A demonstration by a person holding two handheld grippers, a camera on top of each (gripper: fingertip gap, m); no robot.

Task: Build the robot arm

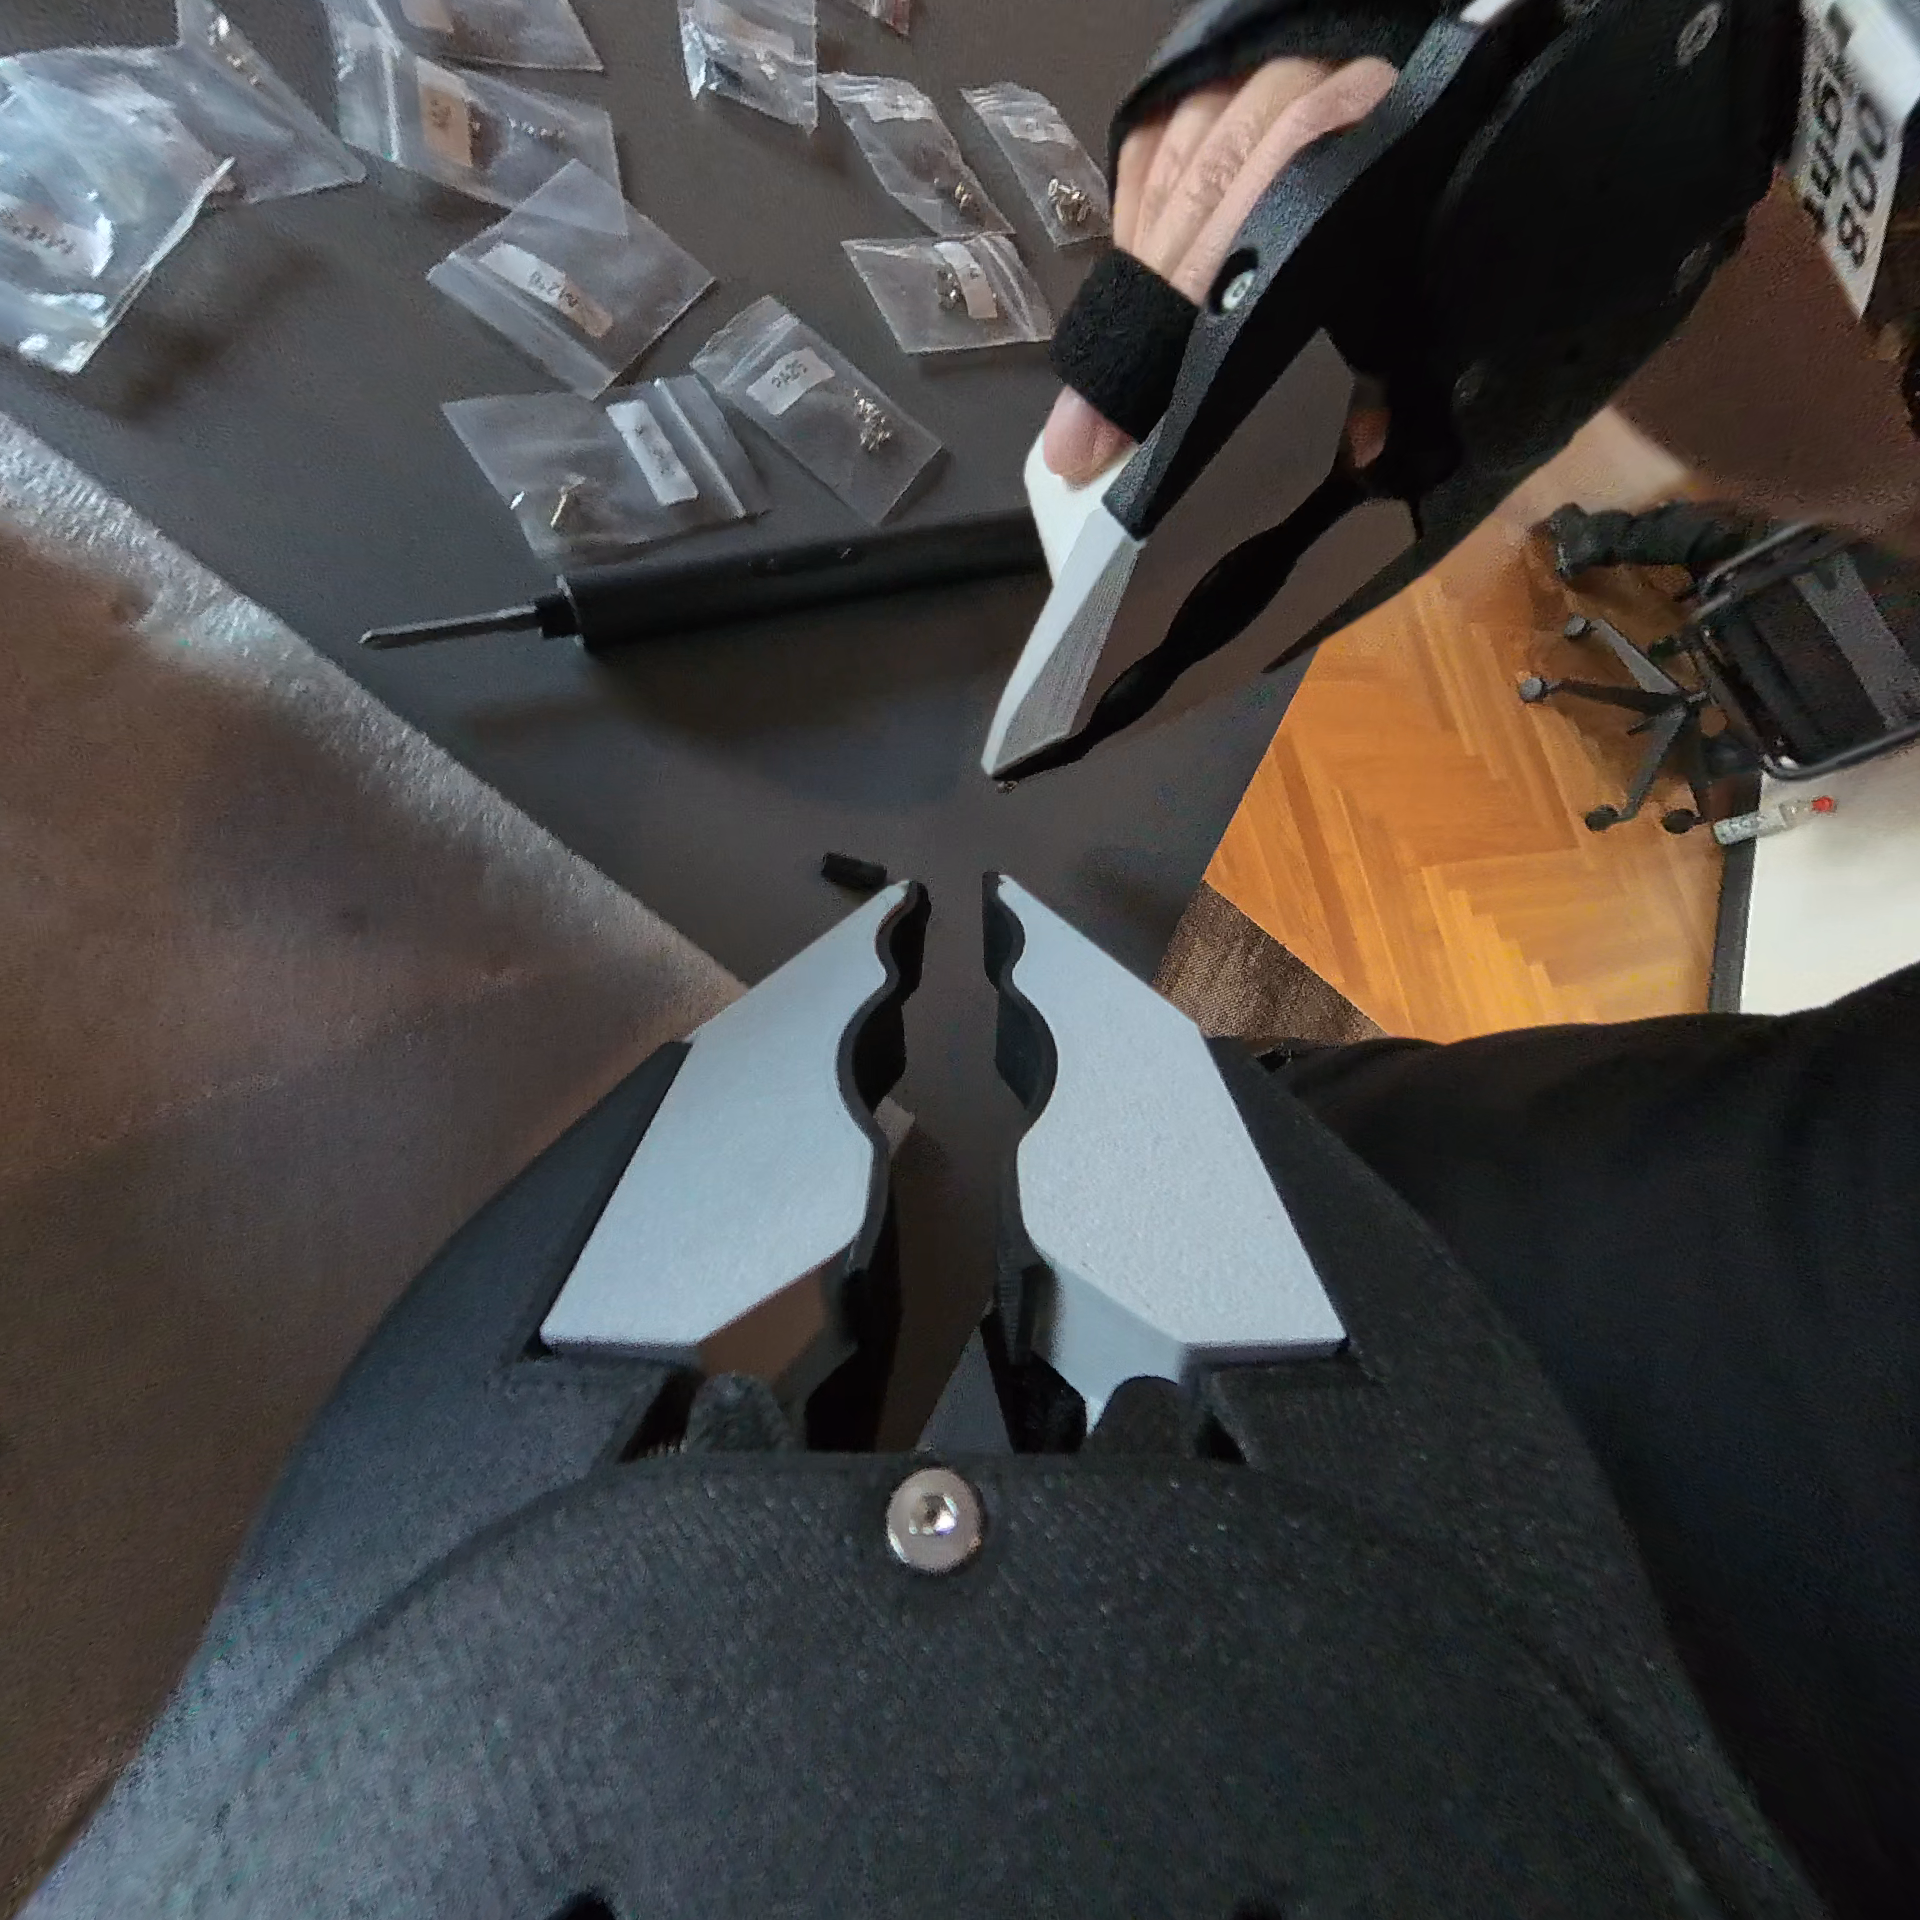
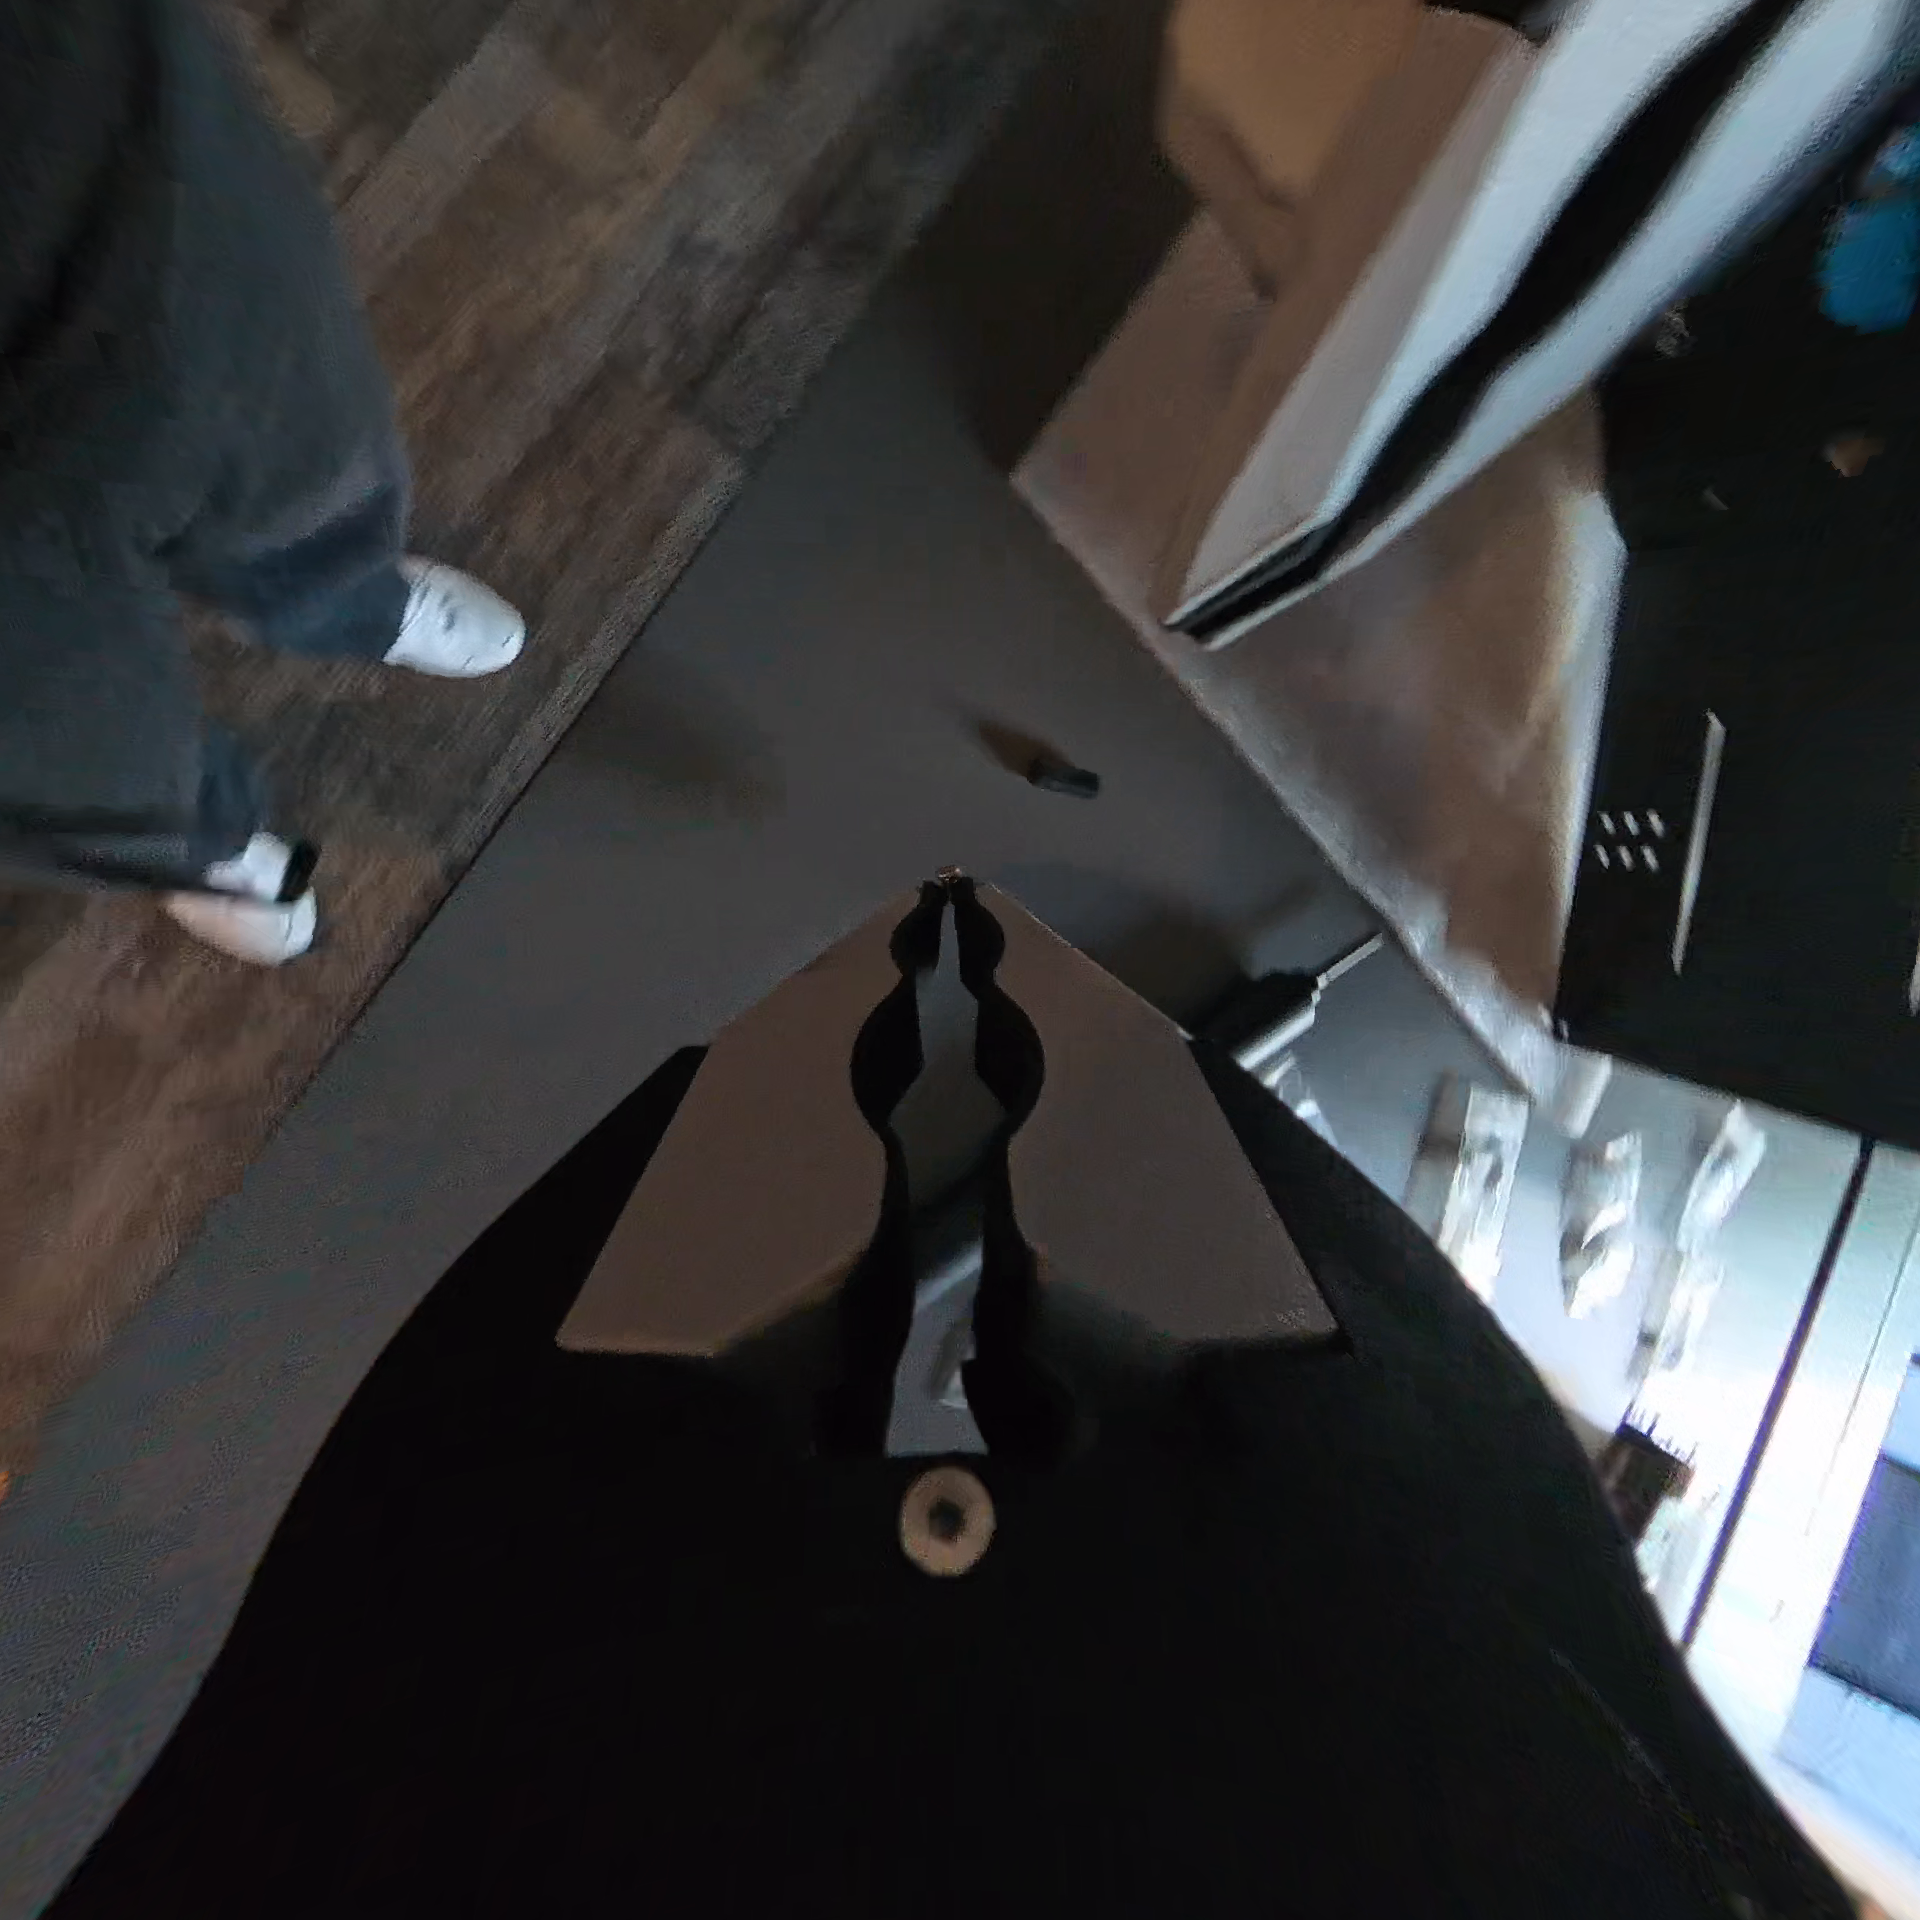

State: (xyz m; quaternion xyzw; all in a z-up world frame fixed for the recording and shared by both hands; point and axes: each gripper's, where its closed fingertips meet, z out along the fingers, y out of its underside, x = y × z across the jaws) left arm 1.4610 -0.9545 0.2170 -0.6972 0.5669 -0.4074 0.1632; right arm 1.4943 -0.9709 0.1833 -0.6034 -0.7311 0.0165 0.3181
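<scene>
My left gripper [image 1: 956, 891] hovers low over the dark table [image 1: 727, 769] with its jaws a narrow gap apart and nothing between them. A small black cylindrical part [image 1: 854, 871] lies on the table just left of its left fingertip; it also shows in the right wrist view [image 2: 1060, 777]. My right gripper [image 2: 948, 883] is shut, pinching a tiny metal screw [image 2: 948, 873] at its tips. In the left wrist view the right gripper [image 1: 1003, 771] points down at the table, just beyond my left fingertips.
A black electric screwdriver [image 1: 727, 597] lies behind the grippers. Several clear bags of screws [image 1: 810, 405] are spread across the far table. A brown mat with a grey foam edge [image 1: 260, 831] lies at the left. The table edge, wood floor [image 1: 1455, 790] and an office chair [image 1: 1766, 665] are at the right. Some 6 cm of space lies between my two pairs of fingers.
</scene>
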